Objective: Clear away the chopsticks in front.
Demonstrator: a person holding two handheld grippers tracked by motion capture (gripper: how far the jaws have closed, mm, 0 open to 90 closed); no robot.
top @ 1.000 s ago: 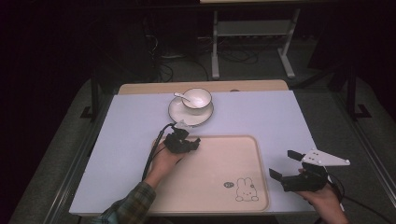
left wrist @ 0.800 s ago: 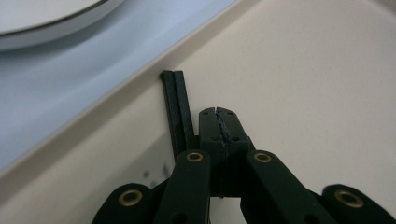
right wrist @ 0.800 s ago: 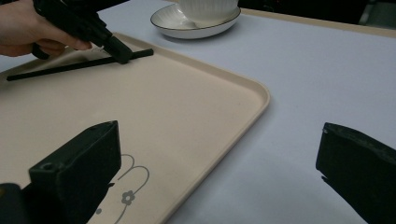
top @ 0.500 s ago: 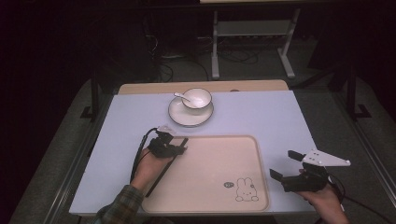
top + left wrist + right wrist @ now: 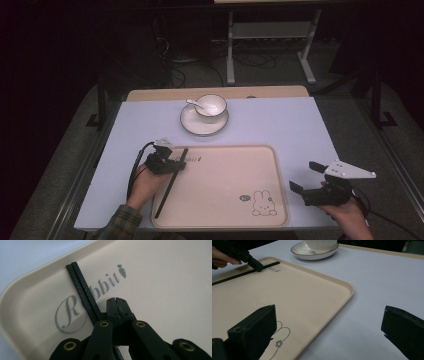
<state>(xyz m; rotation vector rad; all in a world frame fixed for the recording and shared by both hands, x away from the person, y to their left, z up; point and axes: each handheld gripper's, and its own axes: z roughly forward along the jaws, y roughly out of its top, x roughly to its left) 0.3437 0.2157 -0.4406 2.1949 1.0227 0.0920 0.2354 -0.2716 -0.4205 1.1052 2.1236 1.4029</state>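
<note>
A pair of black chopsticks [image 5: 170, 187] lies lengthwise along the left side of the beige rabbit tray [image 5: 225, 180]. My left gripper [image 5: 178, 166] is shut over their far end, beside the "Rabbit" lettering. In the left gripper view the jaws meet at the tip [image 5: 117, 301], and the chopsticks [image 5: 82, 285] run slantwise beneath them on the tray [image 5: 162, 277]. My right gripper [image 5: 302, 176] hovers open at the tray's near right corner with nothing between its jaws [image 5: 329, 315]. The right gripper view has the left gripper [image 5: 255, 265] on the chopsticks [image 5: 237, 275] at the far left.
A white bowl [image 5: 211, 105] with a spoon [image 5: 192, 103] in it stands on a saucer [image 5: 197, 125] beyond the tray. The table wears a pale lilac cover [image 5: 300, 125]. Metal stands and cables fill the dark floor behind.
My left gripper has drawn back from beside the saucer to the tray's left side, bringing the chopsticks, which now lie on the tray. The right gripper has stayed put.
</note>
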